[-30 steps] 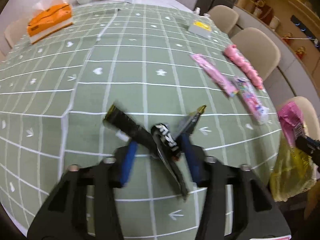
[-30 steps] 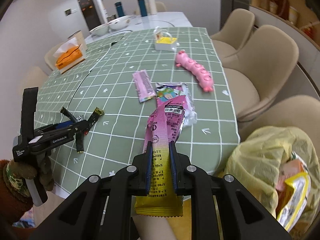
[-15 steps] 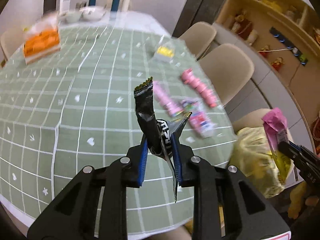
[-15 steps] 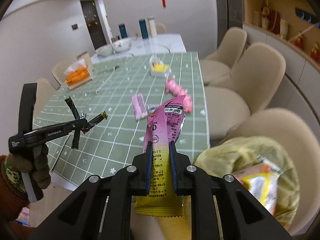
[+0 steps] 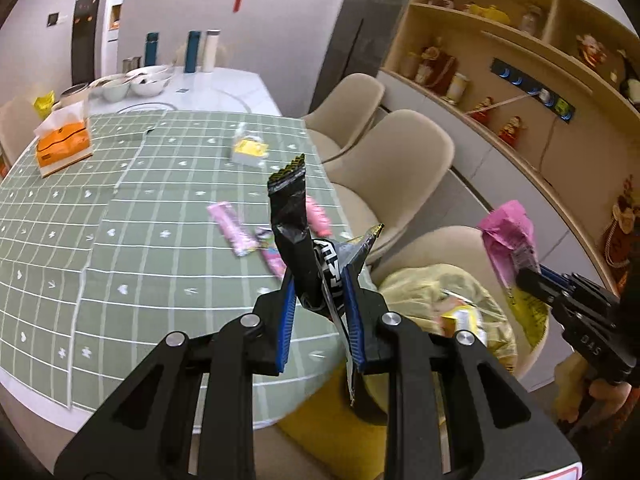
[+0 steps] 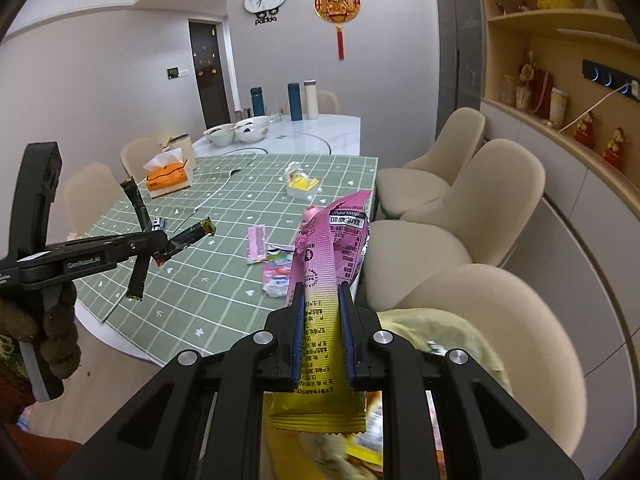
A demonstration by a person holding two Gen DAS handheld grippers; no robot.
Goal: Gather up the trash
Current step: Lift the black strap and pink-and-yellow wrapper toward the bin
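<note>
With my left gripper point(image 5: 320, 300) newly clamped on crumpled black foil wrappers point(image 5: 298, 232) and lifted off the green checked tablecloth point(image 5: 120, 240), I am carrying them, alongside the pink-and-yellow plastic snack packet point(image 6: 328, 280) pinched in my right gripper point(image 6: 322, 336), toward the yellow plastic trash bag point(image 5: 440, 292).

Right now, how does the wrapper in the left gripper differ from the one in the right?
The black wrapper is dark, narrow and creased, with ends splaying out; the pink and yellow wrapper is wider, brighter and stands fairly flat and upright. Both are pinched between closed fingers, off the table, near the yellow bag.

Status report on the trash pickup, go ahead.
Left gripper shut on black wrappers. Right gripper shut on pink-yellow wrapper. Yellow bag open on the chair, nothing blocking.
</note>
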